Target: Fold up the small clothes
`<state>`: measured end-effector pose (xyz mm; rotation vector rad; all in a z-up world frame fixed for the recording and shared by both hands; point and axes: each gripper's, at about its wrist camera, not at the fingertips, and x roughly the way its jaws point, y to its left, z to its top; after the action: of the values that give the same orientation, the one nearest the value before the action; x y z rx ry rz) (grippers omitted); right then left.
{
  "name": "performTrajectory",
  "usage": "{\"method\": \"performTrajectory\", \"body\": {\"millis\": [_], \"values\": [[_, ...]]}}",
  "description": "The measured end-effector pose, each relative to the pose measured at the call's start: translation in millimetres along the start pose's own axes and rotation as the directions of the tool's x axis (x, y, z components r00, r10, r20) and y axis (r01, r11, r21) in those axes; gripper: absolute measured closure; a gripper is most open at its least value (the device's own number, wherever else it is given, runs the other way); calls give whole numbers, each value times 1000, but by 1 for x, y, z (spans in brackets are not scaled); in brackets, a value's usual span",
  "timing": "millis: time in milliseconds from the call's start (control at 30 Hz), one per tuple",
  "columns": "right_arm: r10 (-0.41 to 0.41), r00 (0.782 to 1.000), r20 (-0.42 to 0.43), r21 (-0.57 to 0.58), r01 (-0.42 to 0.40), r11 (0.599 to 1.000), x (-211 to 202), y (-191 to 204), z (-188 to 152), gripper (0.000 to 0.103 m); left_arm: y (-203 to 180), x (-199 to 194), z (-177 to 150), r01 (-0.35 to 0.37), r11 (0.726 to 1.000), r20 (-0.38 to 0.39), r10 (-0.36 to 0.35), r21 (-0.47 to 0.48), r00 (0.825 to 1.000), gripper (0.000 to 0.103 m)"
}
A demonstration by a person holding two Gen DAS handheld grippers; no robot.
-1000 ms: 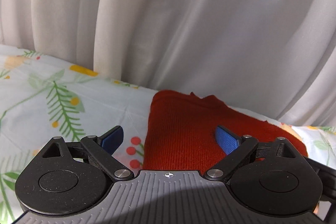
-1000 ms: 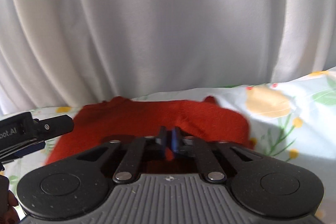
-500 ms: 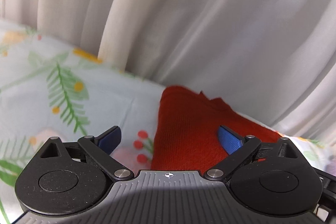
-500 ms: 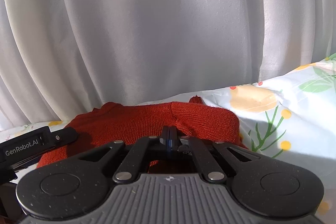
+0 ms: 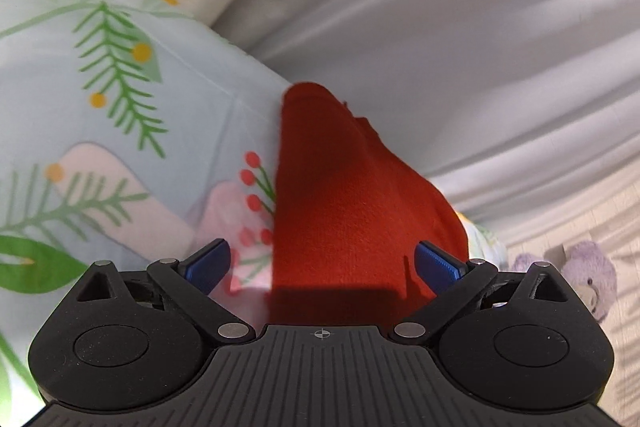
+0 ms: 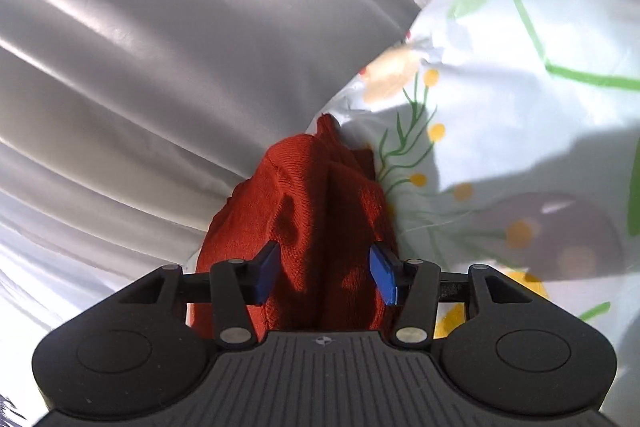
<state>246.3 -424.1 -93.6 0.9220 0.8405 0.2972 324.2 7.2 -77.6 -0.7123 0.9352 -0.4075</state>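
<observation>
Two views: both wrist cameras tilted, horizon slanted in each.
Garment: red knit sweater (image 5: 344, 211), folded, lying on the flowery sheet (image 5: 100, 115) right up against the white curtain (image 5: 460, 47).
Left view only: purple plush bear (image 5: 584, 275) at the right edge, on pale flooring (image 5: 600, 223) below the sheet's end.
Right view only: central fold ridge down the sweater (image 6: 316, 227), sunlit, with the claw fingers' shadows cast on the knit; sheet (image 6: 500, 107) rising to the right, curtain (image 6: 160, 47) filling the left.
Left claw (image 5: 322, 263): wide open, nothing gripped; blue pads (image 5: 208, 265) apart, one over the sheet, the other over the sweater's right part.
Right claw (image 6: 324, 273): jaws opening, about halfway; sweater lying between the blue pads (image 6: 384, 279), not pinched by them.
Pose: both claws pointing forward and down at the sweater, each rolled sideways.
</observation>
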Motion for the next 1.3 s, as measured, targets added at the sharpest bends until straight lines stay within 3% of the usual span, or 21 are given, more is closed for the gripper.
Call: {"method": "performTrajectory", "body": {"millis": [300,633,767,933,1033,1300], "values": [[-135,990,36,-86,137,987,-2,8,9,54,-1,9,3,29,1000,-28,-29,-7,999,5],[-47,995,-83,-97,39,995,34,16,19,51,-17,25,5,7,997,-77,-2,76,997,10],[22,994,-110,-11,-24,1000,43,5,27,50,-22,30,5,-14,994,-78,23,113,997,14],[76,988,-133,-7,-77,997,53,4,29,50,-27,35,7,-38,987,-83,52,159,995,21],[79,987,-139,-14,-82,997,61,7,29,51,-26,35,8,-54,986,-80,67,158,995,29],[19,993,-114,-145,-35,989,54,25,22,67,-24,30,6,-68,986,-66,79,155,995,41]]}}
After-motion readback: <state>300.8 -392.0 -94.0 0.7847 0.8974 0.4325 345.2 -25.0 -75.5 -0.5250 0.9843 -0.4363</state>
